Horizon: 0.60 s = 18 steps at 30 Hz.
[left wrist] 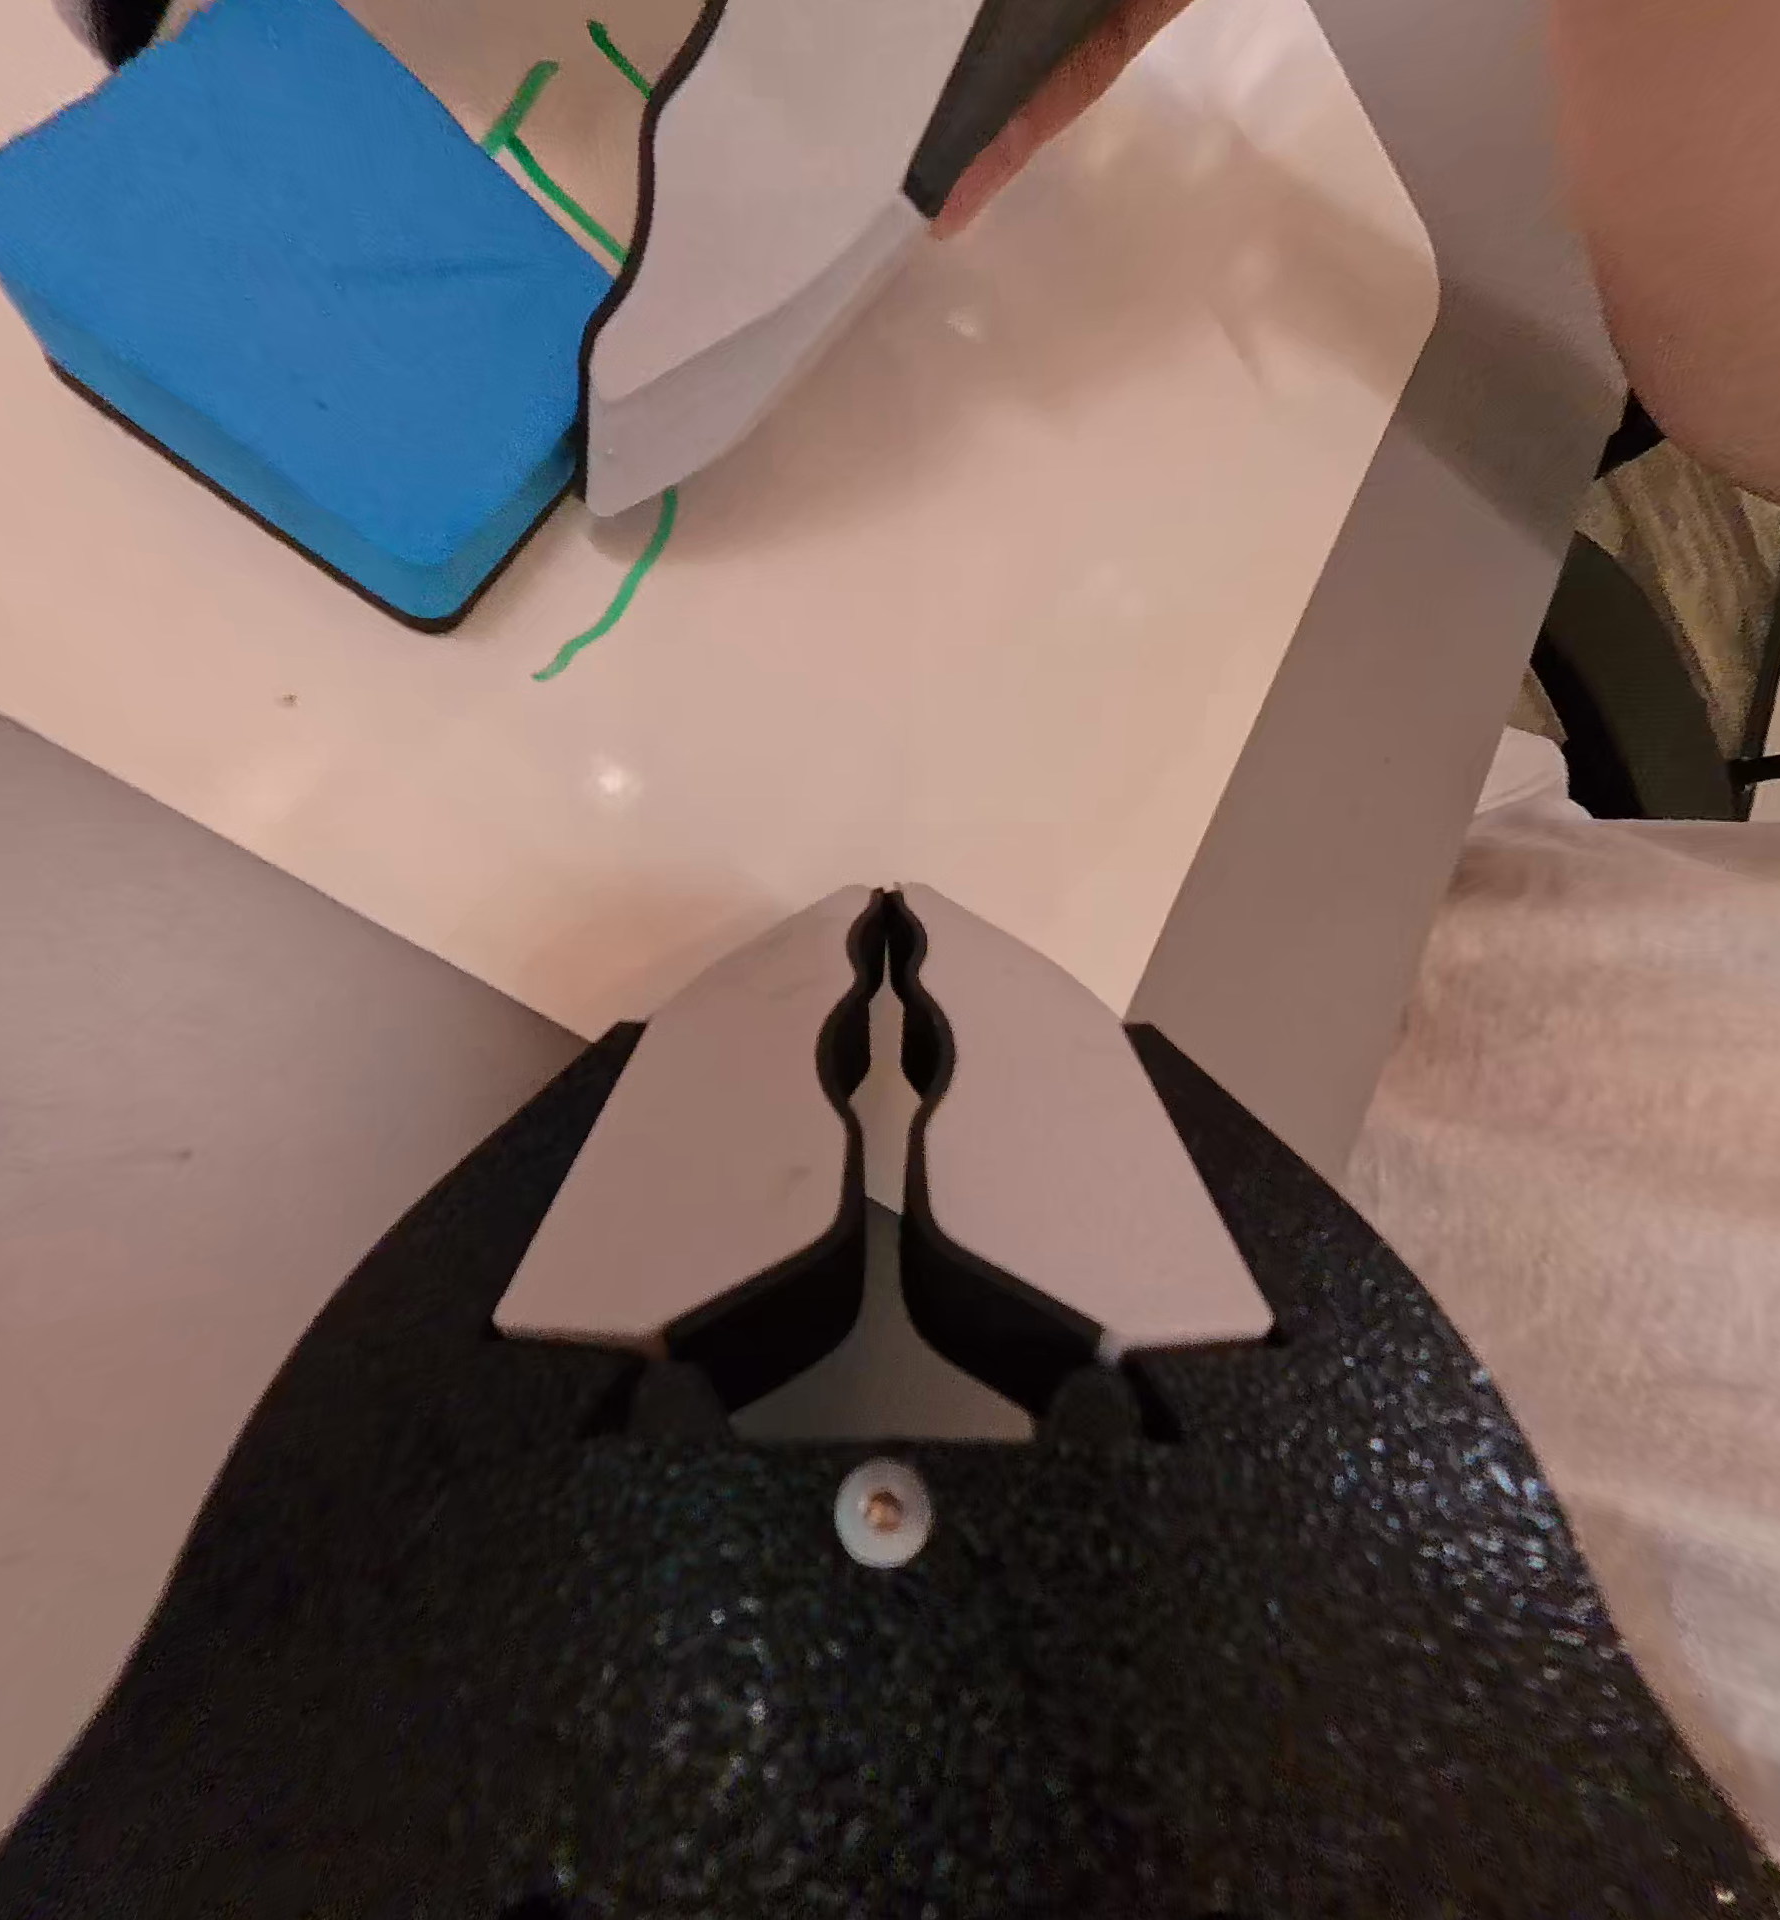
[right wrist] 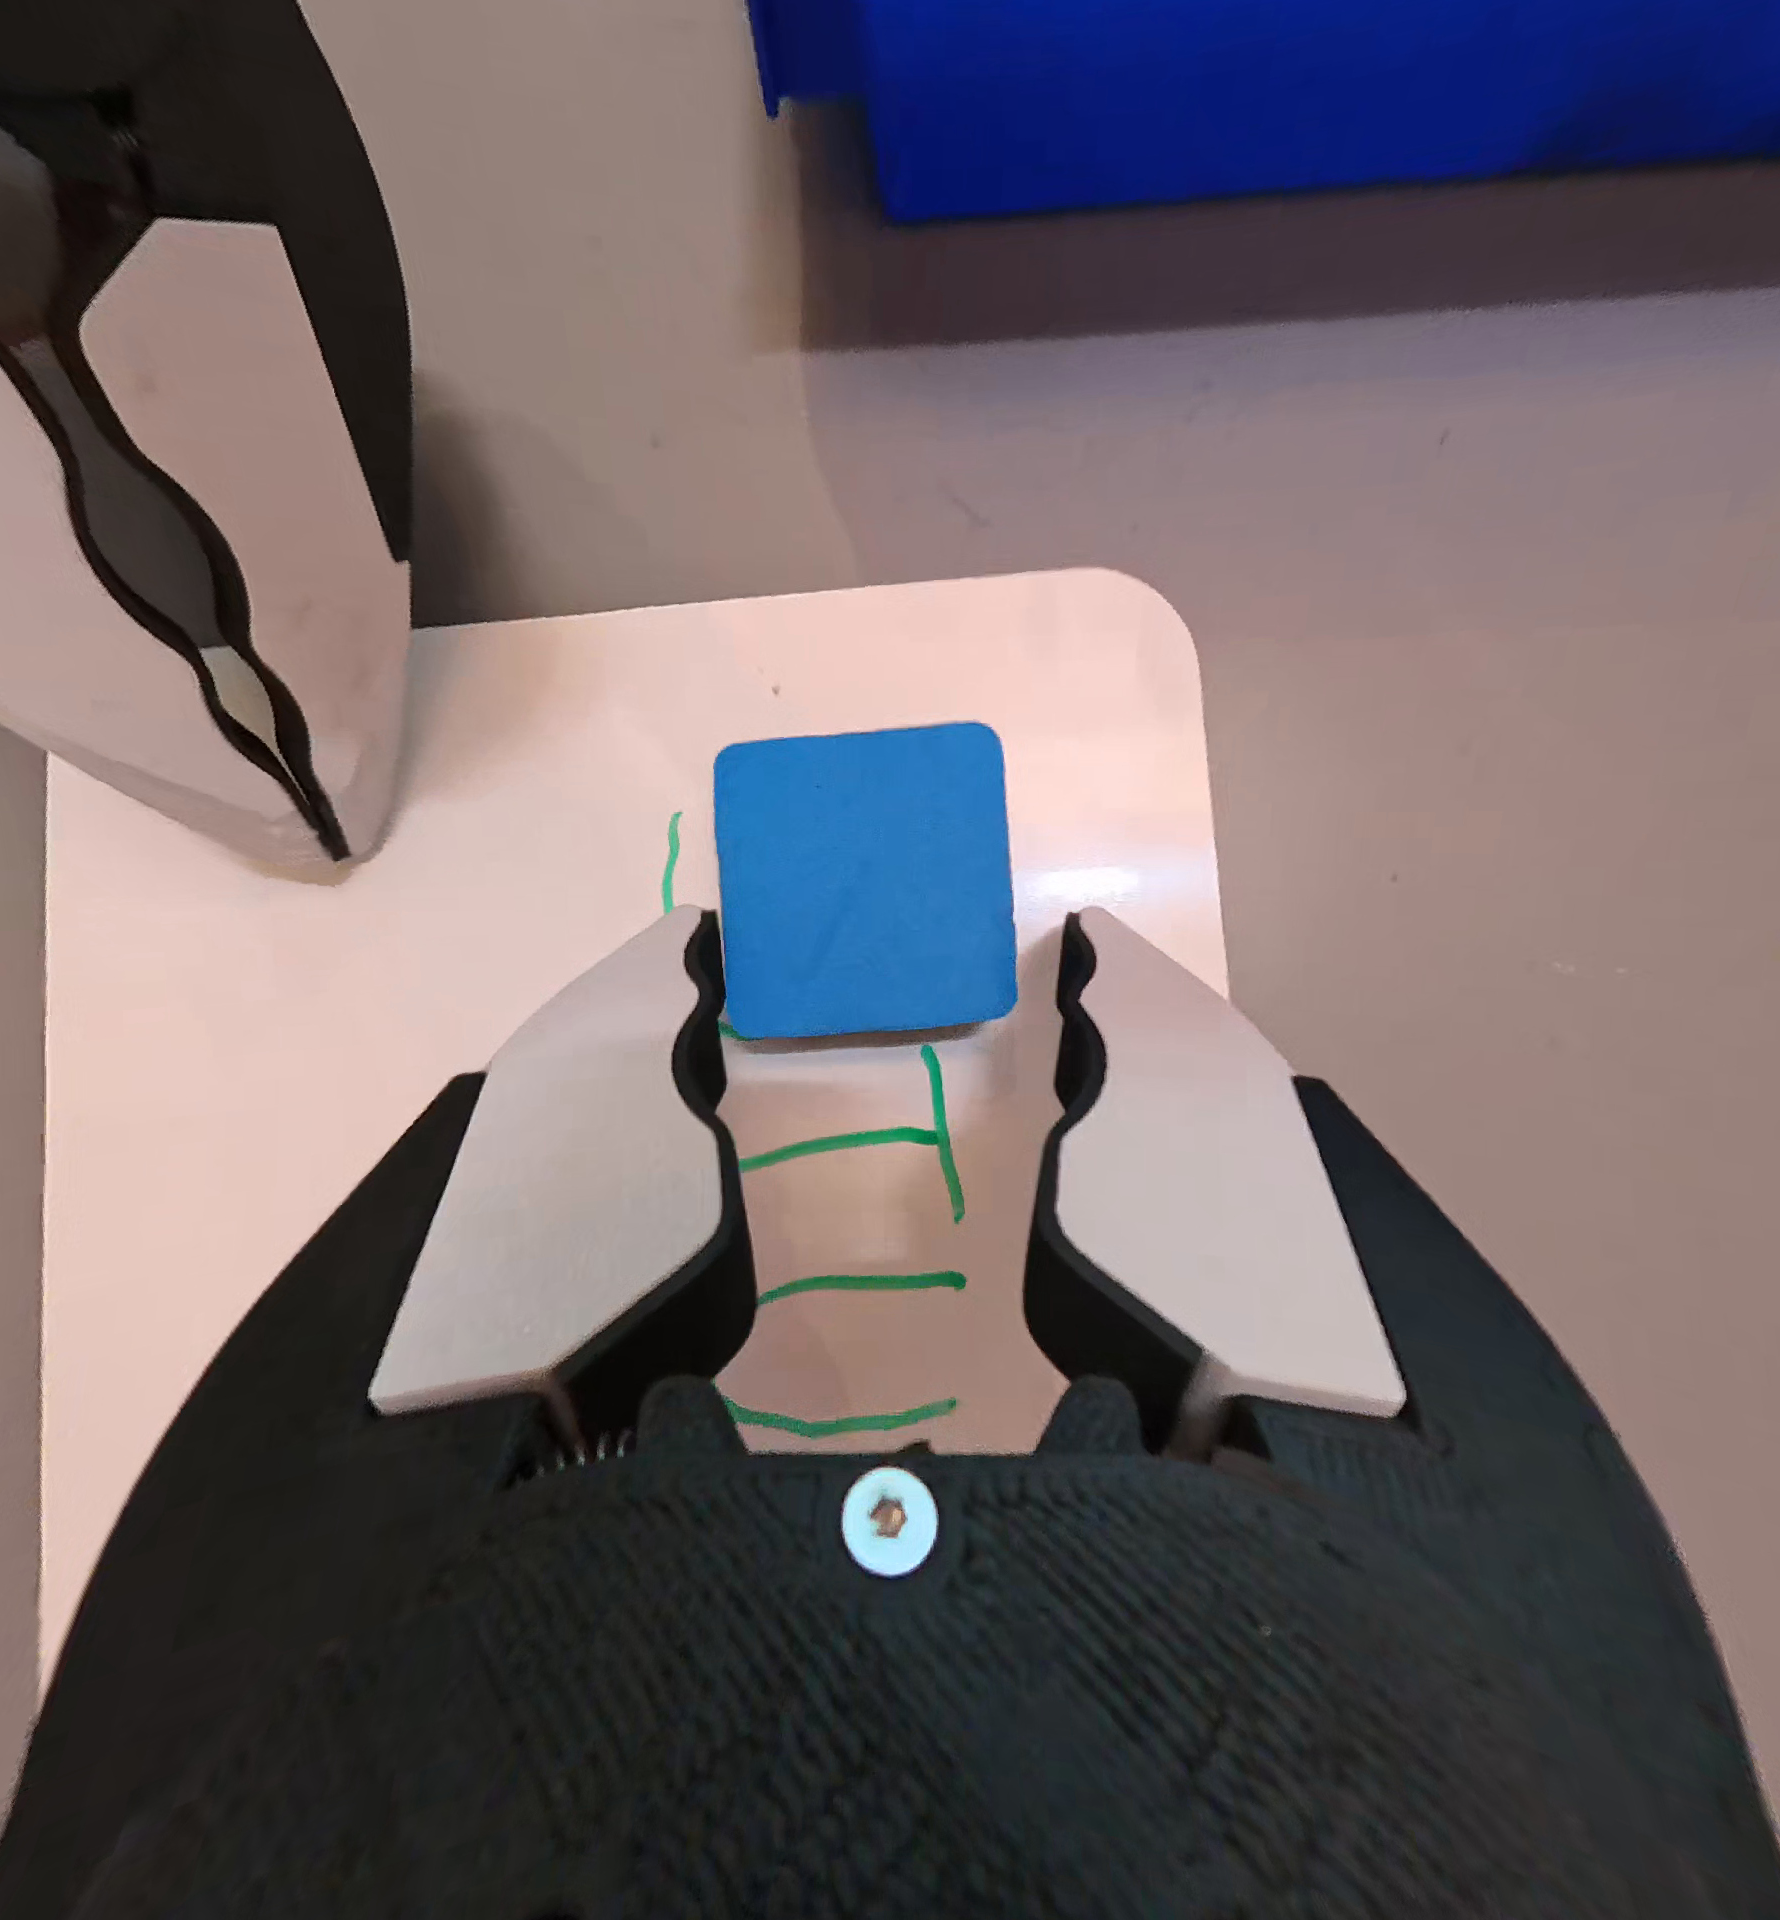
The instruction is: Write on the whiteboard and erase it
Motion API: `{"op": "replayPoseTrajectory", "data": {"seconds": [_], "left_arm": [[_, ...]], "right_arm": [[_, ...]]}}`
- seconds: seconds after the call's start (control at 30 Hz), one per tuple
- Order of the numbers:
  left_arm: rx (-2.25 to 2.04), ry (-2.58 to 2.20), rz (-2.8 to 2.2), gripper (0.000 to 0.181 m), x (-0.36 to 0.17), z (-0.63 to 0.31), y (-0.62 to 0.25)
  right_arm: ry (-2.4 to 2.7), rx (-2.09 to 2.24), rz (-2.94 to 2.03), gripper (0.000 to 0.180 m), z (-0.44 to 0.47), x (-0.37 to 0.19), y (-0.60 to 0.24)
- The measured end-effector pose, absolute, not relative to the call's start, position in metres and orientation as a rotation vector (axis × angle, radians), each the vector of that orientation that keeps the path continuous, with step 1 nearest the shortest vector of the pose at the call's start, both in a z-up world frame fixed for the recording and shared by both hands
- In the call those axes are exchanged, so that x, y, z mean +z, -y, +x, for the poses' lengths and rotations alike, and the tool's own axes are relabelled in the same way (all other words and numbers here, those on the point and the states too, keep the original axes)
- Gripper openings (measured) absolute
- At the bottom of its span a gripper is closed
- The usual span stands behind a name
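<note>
My right gripper [right wrist: 886, 920] stands wide open over the small glossy white whiteboard with rounded corners [right wrist: 242, 1039], which lies flat on a grey-beige table [right wrist: 1488, 727]. Its two pale grey fingers with wavy black pads straddle the near half of the square blue foam eraser with a thin black base [right wrist: 860, 878]. The left finger [right wrist: 595, 1039] looks to be just against the eraser's near left corner, while the right finger stands clear of its right side, so nothing is gripped. The eraser sits flat on the board, toward the far right corner, covering part of the green marker strokes [right wrist: 844, 1143]. More of those strokes run back toward me between the open fingers, and one wavy stroke shows just left of the eraser.

My left gripper [left wrist: 888, 891] is closed, its black pads pressed together at the tips with nothing between them. In its own view it sits over the board's near edge; in the right wrist view its tips [right wrist: 330, 842] point down near the board's far left corner, whether touching I cannot tell. A blue object [right wrist: 1281, 94] lies on the table beyond the board.
</note>
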<state>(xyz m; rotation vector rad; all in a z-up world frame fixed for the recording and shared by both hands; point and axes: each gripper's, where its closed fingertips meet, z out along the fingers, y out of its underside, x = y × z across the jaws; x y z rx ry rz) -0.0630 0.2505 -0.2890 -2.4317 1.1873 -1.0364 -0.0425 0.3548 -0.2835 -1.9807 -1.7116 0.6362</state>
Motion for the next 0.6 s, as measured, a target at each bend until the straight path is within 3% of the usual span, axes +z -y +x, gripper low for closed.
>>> {"op": "replayPoseTrajectory", "data": {"seconds": [0.17, 0.5, 0.6], "left_arm": [[-1.014, -1.197, -2.423, 0.000, -0.289, -0.062, -0.252], [-0.994, -1.180, -2.418, 0.000, -0.290, -0.061, -0.253], [-0.998, -1.177, -2.427, 0.000, -0.290, -0.060, -0.253]], "right_arm": [[1.739, 0.688, -1.924, 0.051, -0.054, -0.279, -0.351], [1.887, 0.630, -1.863, 0.050, -0.057, -0.280, -0.326], [1.639, 0.684, -1.963, 0.049, -0.055, -0.280, -0.363]]}}
